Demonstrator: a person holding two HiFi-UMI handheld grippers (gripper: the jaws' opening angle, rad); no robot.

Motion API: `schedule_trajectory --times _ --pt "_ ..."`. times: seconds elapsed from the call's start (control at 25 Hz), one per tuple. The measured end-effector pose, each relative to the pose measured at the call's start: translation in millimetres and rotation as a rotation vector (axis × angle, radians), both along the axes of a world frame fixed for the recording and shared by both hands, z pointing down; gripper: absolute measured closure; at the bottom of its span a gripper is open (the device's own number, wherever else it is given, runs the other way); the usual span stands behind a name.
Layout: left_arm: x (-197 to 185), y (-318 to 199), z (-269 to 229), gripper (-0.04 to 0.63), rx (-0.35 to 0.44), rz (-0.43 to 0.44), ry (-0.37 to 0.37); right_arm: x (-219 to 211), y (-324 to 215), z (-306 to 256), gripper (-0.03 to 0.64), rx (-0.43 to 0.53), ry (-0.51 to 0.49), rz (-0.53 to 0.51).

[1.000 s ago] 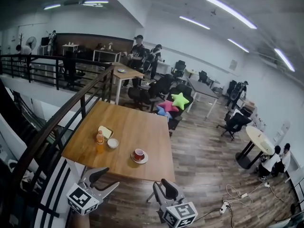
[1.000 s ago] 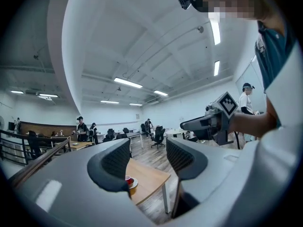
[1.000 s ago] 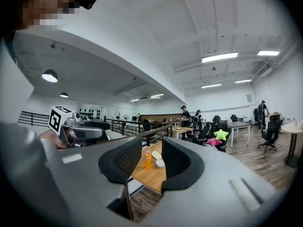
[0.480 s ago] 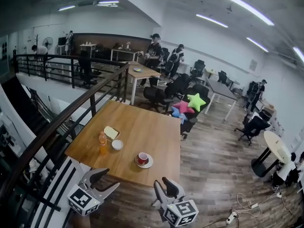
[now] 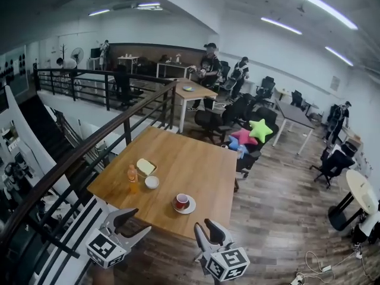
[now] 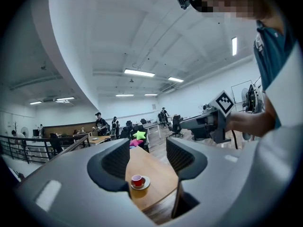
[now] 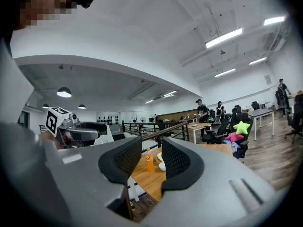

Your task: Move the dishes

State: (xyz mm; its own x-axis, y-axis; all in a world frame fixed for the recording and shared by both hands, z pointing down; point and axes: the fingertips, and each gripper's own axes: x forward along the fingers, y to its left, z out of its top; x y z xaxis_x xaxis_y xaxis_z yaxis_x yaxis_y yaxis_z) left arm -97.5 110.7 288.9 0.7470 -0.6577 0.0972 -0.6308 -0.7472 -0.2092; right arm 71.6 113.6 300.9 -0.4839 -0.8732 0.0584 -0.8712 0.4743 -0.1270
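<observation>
The red cup (image 5: 182, 201) stands on its white saucer (image 5: 190, 207) on the wooden table (image 5: 196, 165). It is ahead of both grippers and apart from them, a little nearer the right gripper (image 5: 203, 224) than the left gripper (image 5: 141, 221). In the left gripper view the cup and saucer show through the gap between that gripper's jaws, but well out in front, near the table's close edge. Those jaws stand wide apart with nothing between them.

Ahead of the left gripper, to the left of the cup, a small white bowl (image 5: 152, 182) sits with an orange bottle (image 5: 132, 177) just beside it. A plate (image 5: 145, 166) with something yellow on it lies behind them. The right gripper view frames the bottle and bowl in its own gap, again at a distance. Its jaws too are spread and hold nothing.

Both grippers are held low in front of the person, short of the table's near edge. Their jaws point toward the table and their marker cubes face back toward the person. A dark railing (image 5: 89, 150) runs past the table, out to the left of the left gripper.
</observation>
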Motion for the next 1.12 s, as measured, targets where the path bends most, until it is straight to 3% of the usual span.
schedule_trajectory --times 0.52,1.12 --pt "63.7 -21.6 -2.1 0.353 0.012 -0.002 -0.056 66.0 -19.2 8.2 0.503 0.0 -0.052 0.013" --pt "118.9 -124.5 15.6 0.353 -0.015 0.162 -0.019 113.3 -74.6 26.8 0.503 -0.042 -0.015 0.18"
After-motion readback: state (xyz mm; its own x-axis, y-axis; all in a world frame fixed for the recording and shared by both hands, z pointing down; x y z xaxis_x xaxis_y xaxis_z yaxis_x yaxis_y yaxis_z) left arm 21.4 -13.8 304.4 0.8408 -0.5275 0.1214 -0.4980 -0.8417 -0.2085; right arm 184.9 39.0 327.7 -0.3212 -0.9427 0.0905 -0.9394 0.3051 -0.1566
